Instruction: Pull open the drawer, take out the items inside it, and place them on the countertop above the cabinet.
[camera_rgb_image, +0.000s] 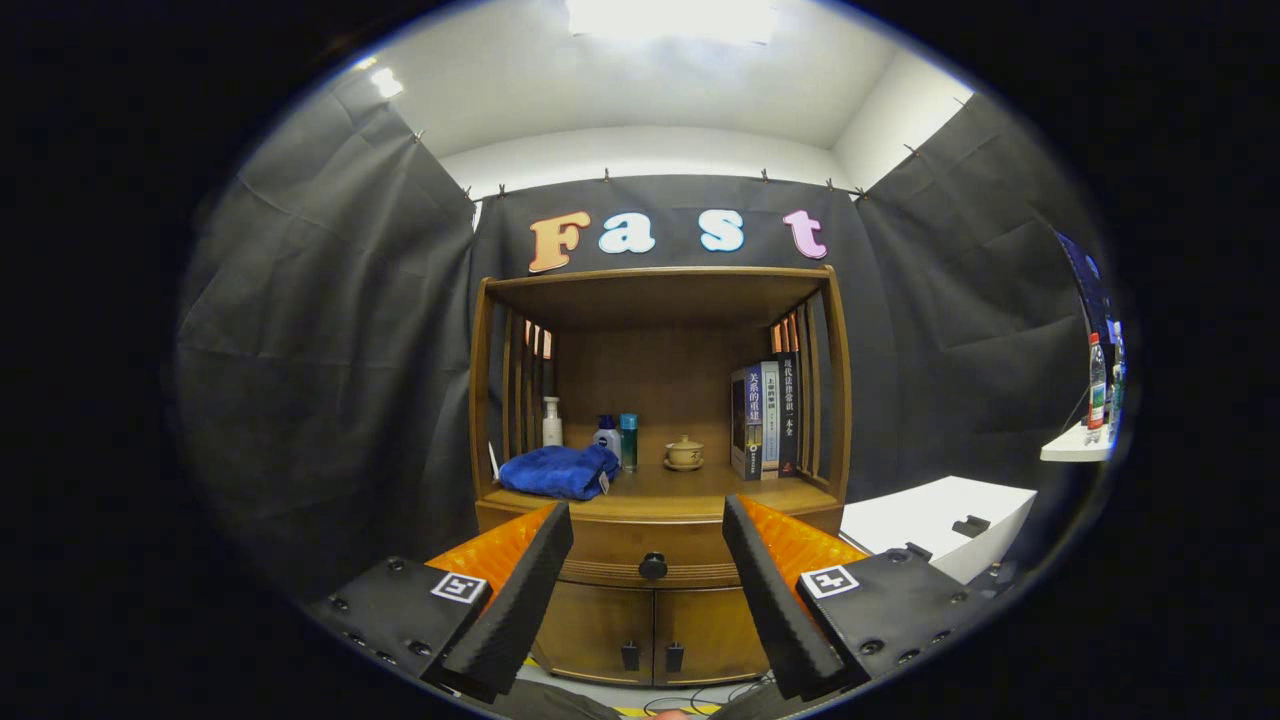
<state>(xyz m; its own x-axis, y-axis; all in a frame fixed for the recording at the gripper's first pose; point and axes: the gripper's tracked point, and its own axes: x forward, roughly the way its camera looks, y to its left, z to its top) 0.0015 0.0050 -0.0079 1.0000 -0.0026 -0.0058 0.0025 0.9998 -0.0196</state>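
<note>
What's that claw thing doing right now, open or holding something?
Gripper: open, holding nothing; its fingers stand wide apart, pointing at the closed drawer's knob ahead.

The hand-held two-finger gripper (648, 545) was held level and pointed straight ahead, its two fingers reaching forward side by side. The fingers stood well apart, with a wide empty gap between them, and nothing was pinched or touched by either one. The left finger (520, 590) angled slightly inward toward its tip, and the right finger (770, 590) mirrored it, so the pair formed a loose V narrowing toward the base. Ribbed pads (800, 545) lined the outer flanks of both fingers. Each finger rose from a flat, bolted mounting block (400, 610) carrying a small square black-and-white marker tag (459, 587) on its upper face.
</note>
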